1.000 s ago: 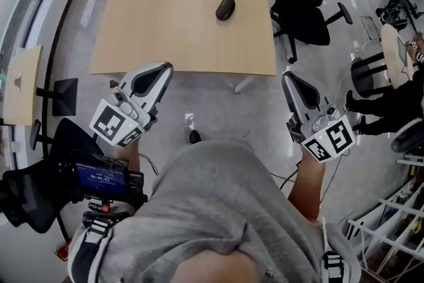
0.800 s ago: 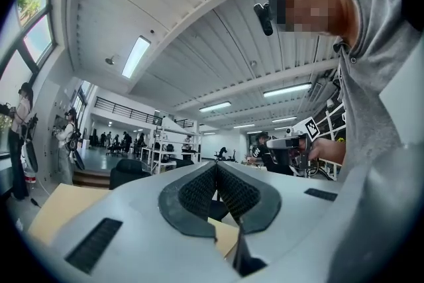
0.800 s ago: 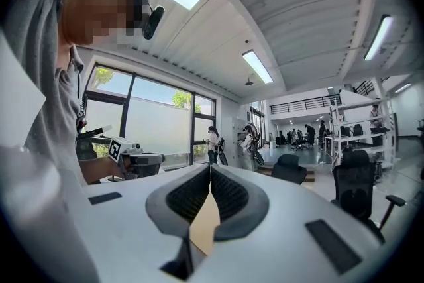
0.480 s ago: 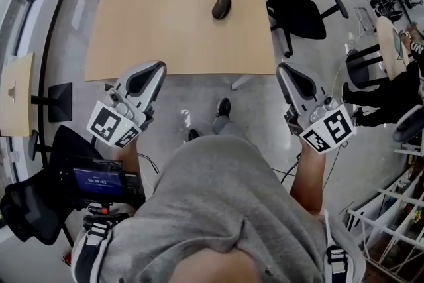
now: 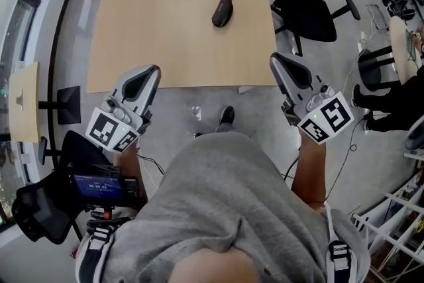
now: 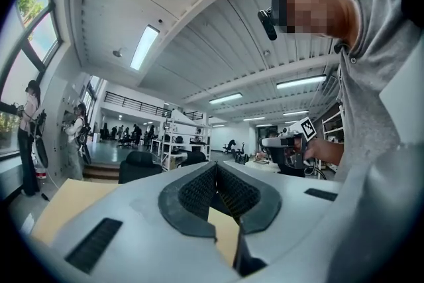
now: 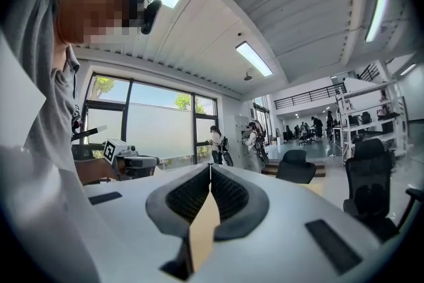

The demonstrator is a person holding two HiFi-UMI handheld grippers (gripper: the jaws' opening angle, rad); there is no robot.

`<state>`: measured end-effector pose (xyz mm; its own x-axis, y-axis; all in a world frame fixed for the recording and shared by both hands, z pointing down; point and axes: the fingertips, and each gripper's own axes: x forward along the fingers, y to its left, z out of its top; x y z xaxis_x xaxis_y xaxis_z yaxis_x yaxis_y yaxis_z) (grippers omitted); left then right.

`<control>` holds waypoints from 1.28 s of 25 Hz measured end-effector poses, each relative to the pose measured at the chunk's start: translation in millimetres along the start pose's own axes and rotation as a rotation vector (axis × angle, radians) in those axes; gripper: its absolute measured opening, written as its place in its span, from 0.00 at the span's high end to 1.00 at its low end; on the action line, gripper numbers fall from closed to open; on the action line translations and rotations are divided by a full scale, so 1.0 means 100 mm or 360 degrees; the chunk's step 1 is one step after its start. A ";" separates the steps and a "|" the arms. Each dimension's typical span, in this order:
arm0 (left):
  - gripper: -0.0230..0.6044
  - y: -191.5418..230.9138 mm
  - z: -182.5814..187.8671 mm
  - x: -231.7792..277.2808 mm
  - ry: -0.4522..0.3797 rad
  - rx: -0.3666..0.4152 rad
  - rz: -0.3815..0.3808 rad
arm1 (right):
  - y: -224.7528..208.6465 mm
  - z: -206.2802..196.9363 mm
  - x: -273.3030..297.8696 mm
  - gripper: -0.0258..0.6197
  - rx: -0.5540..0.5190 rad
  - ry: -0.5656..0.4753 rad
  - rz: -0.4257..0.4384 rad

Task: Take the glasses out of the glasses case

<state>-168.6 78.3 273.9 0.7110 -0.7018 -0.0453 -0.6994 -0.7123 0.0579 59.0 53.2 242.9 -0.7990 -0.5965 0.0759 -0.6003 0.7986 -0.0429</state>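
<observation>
The glasses case (image 5: 222, 12), dark, oval and closed, lies on the far middle of the light wooden table (image 5: 152, 30). My left gripper (image 5: 153, 69) is shut and empty, its tip just over the table's near edge, left of the case. My right gripper (image 5: 273, 57) is also shut and empty, at the table's near right corner. Both are well short of the case. In the left gripper view the jaws (image 6: 215, 166) meet with nothing between them, and the right gripper (image 6: 286, 142) shows beyond. The right gripper view shows its jaws (image 7: 210, 167) closed. No glasses are visible.
A black office chair (image 5: 310, 4) stands at the table's right side. Another black chair (image 5: 40, 215) and a small wooden side table (image 5: 23, 103) are at the left. A wire rack (image 5: 391, 222) stands at the lower right. My shoe (image 5: 226, 116) is on the grey floor.
The person has stepped toward the table. Both grippers, still shut, have moved forward from in front of the near edge to over it.
</observation>
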 end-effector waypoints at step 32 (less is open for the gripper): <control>0.95 0.32 -0.12 1.83 0.0062 0.0030 -0.0112 | -1.44 -0.25 0.39 0.95 0.0133 0.0091 0.0103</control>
<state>-59.7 -72.8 279.5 0.7603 -0.6495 -0.0095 -0.6488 -0.7601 0.0370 115.3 -82.8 277.1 -0.8343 -0.5366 0.1267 -0.5503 0.8244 -0.1323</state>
